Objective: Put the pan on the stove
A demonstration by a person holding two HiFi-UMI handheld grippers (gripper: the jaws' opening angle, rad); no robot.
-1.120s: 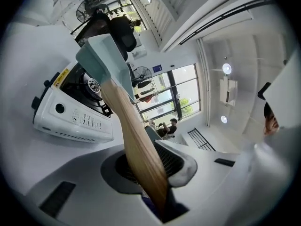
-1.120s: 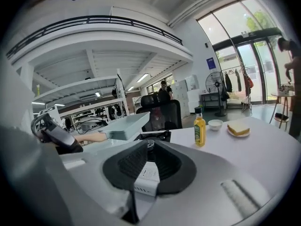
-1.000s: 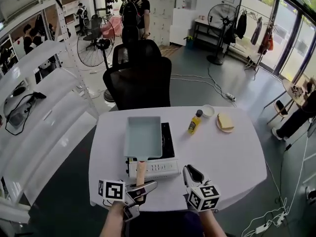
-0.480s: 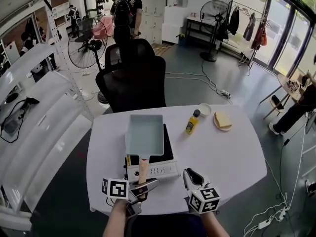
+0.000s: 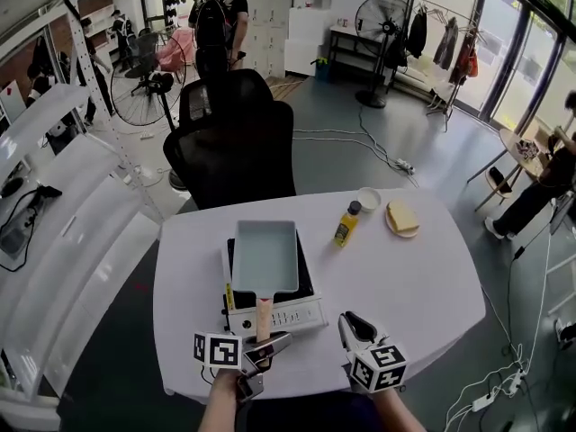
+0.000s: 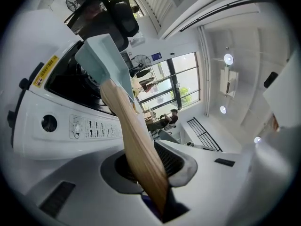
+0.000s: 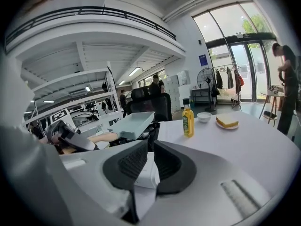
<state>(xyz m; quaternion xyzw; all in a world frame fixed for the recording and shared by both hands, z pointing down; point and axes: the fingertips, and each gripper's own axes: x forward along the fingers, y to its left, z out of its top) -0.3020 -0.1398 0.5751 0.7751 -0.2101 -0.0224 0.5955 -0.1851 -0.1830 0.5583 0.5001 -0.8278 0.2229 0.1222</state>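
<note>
A pale blue rectangular pan [image 5: 265,256] lies over the black top of the white stove [image 5: 274,312] on the round white table [image 5: 414,286]. I cannot tell whether its base touches the cooktop. Its wooden handle [image 5: 263,318] points toward me, and my left gripper [image 5: 261,347] is shut on it. In the left gripper view the handle [image 6: 134,140] runs out from between the jaws to the pan [image 6: 106,62], above the stove's control panel [image 6: 70,126]. My right gripper [image 5: 353,327] rests near the table's front edge, jaws together and empty; its view shows the pan [image 7: 131,125] to the left.
A yellow oil bottle [image 5: 346,224], a small white bowl [image 5: 368,198] and a plate with bread [image 5: 402,219] stand at the table's far right. A black office chair [image 5: 232,156] is behind the table. White shelving [image 5: 63,232] runs along the left.
The head camera has shifted, so the table sits a little lower in the picture. The left gripper still holds the pan's handle over the stove. The right gripper has stayed put.
</note>
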